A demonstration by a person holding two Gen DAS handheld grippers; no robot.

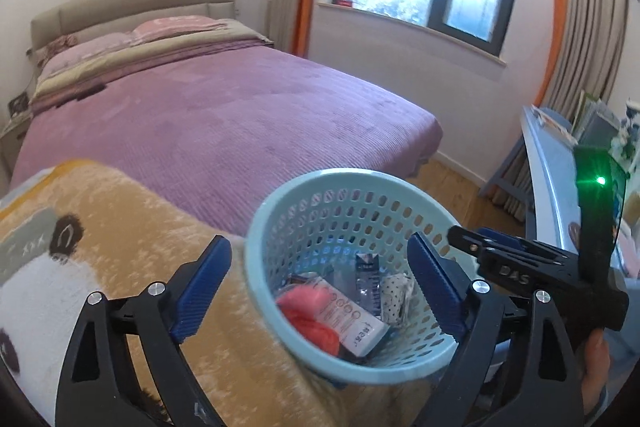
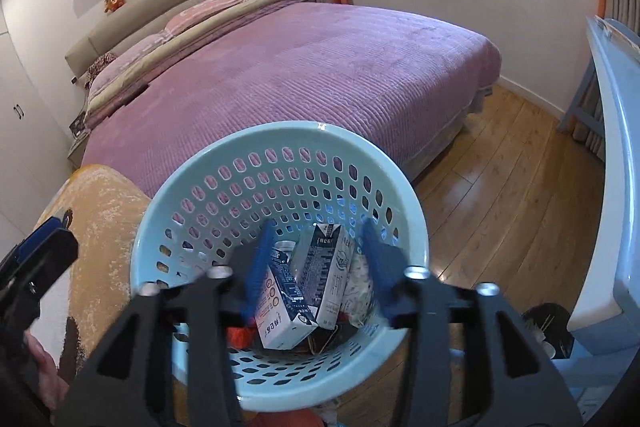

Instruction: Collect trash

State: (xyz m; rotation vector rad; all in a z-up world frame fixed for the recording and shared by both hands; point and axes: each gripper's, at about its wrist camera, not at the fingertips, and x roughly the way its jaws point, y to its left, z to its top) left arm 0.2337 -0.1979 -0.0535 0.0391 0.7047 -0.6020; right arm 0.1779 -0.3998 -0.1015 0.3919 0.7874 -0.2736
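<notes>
We see the basket [image 2: 280, 163], a light blue one full of holes, near us and just beside the foot of the bed [image 2: 320, 67]. It leans a bit on the fluffy yellow blanket [image 1: 132, 227] to its left. Trash is already inside. There is a white and blue box [image 2: 280, 307], a taller carton [image 2: 328, 279] standing next to it, something red [image 1: 308, 319] under them, and a spotted white wrapper [image 1: 394, 295].

Our right gripper [image 2: 318, 267] reaches down into the basket. It is open, and the box and carton sit in the gap between its blue fingers [image 2: 260, 267]. We cannot tell if they touch. We think it is dropping trash in here.

Our left gripper [image 1: 320, 283] is open wide and holds nothing. One finger is over the blanket and the other is over the right side of the basket.

Next, we think we should pull the right gripper up and out, slowly, so it does not tip the basket. Then we look for more trash. The purple bed cover looks bare, so we may need to look at the blue counter [image 2: 612, 147] on the right or the wood floor [image 2: 500, 195].
</notes>
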